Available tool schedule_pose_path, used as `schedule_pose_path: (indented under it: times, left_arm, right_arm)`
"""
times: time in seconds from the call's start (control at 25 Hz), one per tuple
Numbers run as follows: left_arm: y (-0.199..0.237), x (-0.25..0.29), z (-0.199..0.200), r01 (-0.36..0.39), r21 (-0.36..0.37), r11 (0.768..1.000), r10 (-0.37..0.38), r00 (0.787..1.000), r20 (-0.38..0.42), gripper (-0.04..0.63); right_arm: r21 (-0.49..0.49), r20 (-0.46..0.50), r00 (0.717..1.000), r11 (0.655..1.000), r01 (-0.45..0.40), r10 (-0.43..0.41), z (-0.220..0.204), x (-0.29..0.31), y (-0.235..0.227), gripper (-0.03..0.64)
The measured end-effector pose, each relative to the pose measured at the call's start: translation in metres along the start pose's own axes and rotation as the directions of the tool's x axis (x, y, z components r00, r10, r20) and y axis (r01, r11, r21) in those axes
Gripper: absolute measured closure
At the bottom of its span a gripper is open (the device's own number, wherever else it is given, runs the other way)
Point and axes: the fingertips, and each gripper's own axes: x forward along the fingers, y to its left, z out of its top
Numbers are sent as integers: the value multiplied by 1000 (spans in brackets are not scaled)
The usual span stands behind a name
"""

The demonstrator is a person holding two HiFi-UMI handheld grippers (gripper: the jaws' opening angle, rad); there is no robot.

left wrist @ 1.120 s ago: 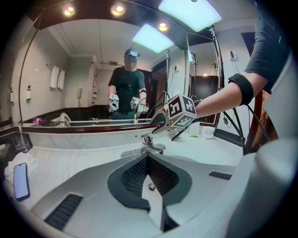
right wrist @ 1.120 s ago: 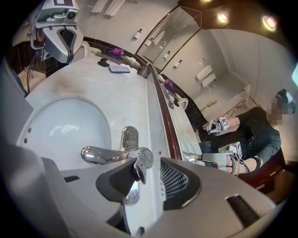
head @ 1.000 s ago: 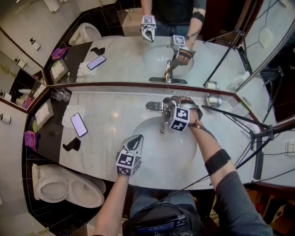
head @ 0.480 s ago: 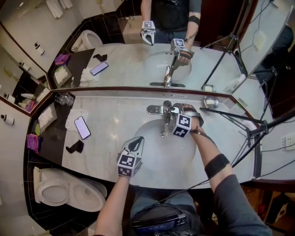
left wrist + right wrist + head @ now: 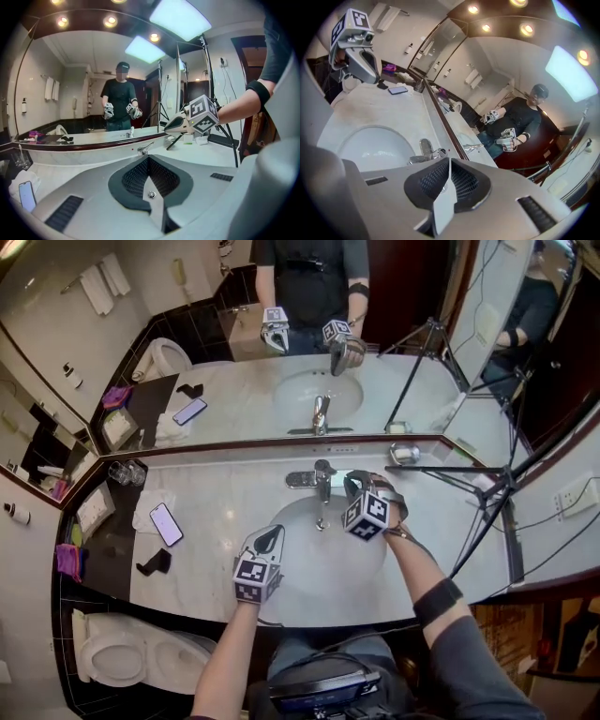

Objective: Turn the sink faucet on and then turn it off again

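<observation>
The chrome faucet (image 5: 322, 482) stands behind the white sink basin (image 5: 302, 563), its lever (image 5: 300, 480) lying to the left; it also shows in the left gripper view (image 5: 144, 149) and the right gripper view (image 5: 425, 149). My right gripper (image 5: 352, 481) hangs just right of the faucet, apart from it. Its jaws have just been closing and are shut with nothing between them (image 5: 449, 161). My left gripper (image 5: 270, 536) hovers over the basin's front left, shut and empty (image 5: 149, 159). Each gripper appears in the other's view: the right gripper (image 5: 187, 123) and the left gripper (image 5: 358, 47).
A phone (image 5: 166, 523) and a dark object (image 5: 155, 562) lie on the marble counter (image 5: 225, 493) at the left, glasses (image 5: 127, 472) in the back corner. A metal dish (image 5: 405, 454) sits right of the faucet. A tripod (image 5: 487, 488) stands at the right, a toilet (image 5: 117, 657) below left.
My right gripper has come off the faucet, moving right and up, and its jaws have closed. My left gripper has risen slightly over the basin.
</observation>
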Motion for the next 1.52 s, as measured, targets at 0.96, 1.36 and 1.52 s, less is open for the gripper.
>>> schedule_pose_path:
  times: [0.96,1.36,1.52]
  left_arm:
    - [1,-17,9,-17,-52,999,19,999,35,609]
    - [-5,-18,12,-8,-35,999,9,999,39,609]
    - [1,-16,4,-28,-35,999,29,999,29,609]
  right_arm:
    - [743,60,988,667,50,-141,-113,-135,47,598]
    - [724,59,991,689,40,-119,-116,-131,48,598]
    - [707,66,992,706,30,-108,-117,-123,52,598]
